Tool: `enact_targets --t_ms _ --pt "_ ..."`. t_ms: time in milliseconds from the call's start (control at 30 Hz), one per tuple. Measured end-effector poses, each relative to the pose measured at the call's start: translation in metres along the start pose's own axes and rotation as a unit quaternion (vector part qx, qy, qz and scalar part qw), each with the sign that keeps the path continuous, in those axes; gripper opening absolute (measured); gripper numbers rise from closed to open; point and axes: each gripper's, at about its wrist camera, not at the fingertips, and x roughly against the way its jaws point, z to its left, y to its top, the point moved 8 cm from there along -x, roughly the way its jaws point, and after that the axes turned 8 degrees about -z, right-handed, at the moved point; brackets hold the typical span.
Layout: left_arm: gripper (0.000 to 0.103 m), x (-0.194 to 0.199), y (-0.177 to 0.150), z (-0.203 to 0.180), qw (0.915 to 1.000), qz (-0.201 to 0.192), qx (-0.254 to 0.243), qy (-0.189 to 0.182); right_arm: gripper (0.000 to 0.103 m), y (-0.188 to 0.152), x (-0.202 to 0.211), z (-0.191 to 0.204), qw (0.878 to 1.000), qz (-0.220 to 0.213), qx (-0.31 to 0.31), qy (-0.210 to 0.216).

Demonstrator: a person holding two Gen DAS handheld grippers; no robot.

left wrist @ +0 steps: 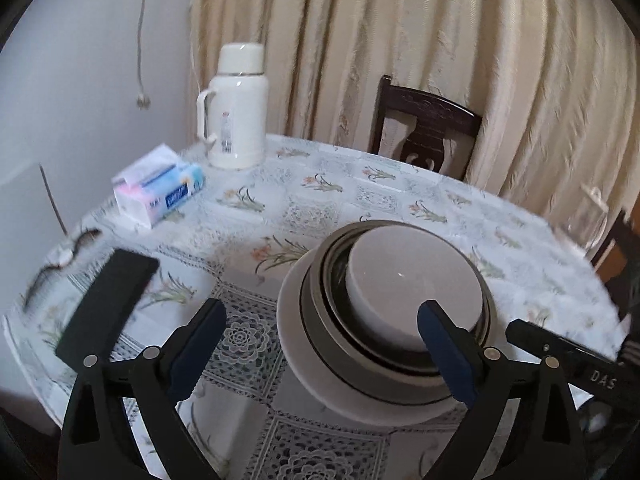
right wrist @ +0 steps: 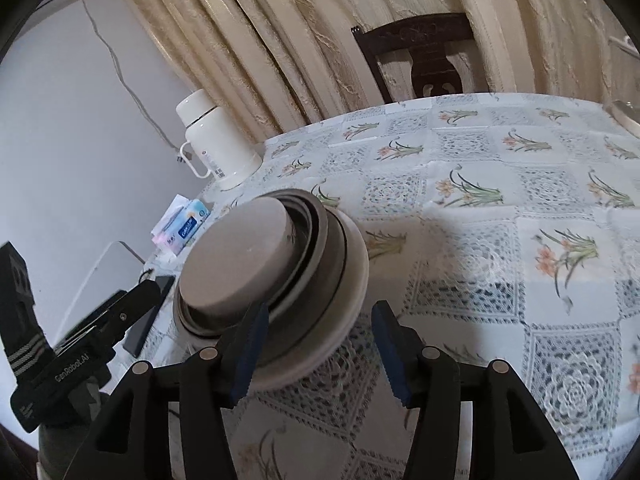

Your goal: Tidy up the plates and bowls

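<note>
- Looking through both wrist cameras, I see one stack of dishes near the table's front edge: a wide white plate at the bottom, darker-rimmed bowls nested on it, and a grey bowl on top that looks turned upside down.
- My left gripper hangs over the stack with its jaws spread wide and nothing between them; one blue pad overlaps the stack's near rim in the view, but I cannot tell whether it touches.
- My right gripper is also parted and empty, sitting at the stack's near right side; its left pad is just beside the plate's edge.
- I judge the gathering mostly done, since I see no other plate or bowl loose on the cloth.
- What may remain is squaring up the stack or moving it; the top bowl sits a little off-centre.
- A white flask, a tissue pack, a black phone and a glass jug stand well apart from the stack.
</note>
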Motion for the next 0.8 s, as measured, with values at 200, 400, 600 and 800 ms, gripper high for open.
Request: enact_targets --t_ms 200,400,600,800 --pt "0.099 0.015 -0.006 -0.018 0.9990 -0.018 -0.042 -0.001 0.058 -0.015 0.012 -0.001 1.000 -0.007 0.004 -0.009" --pt "0.099 0.032 -0.015 -0.026 0.9981 -0.032 -0.053 -0.005 0.067 -0.028 0.027 0.006 0.999 -0.024 0.033 -0.023" --pt "0.099 0.046 -0.024 -0.030 0.9973 -0.045 -0.058 -0.010 0.086 -0.030 0.038 0.016 0.996 -0.044 0.069 -0.044" --pt "0.099 0.051 -0.028 -0.027 0.9963 -0.054 -0.066 -0.004 0.096 -0.029 0.044 0.021 0.992 -0.066 0.086 -0.068"
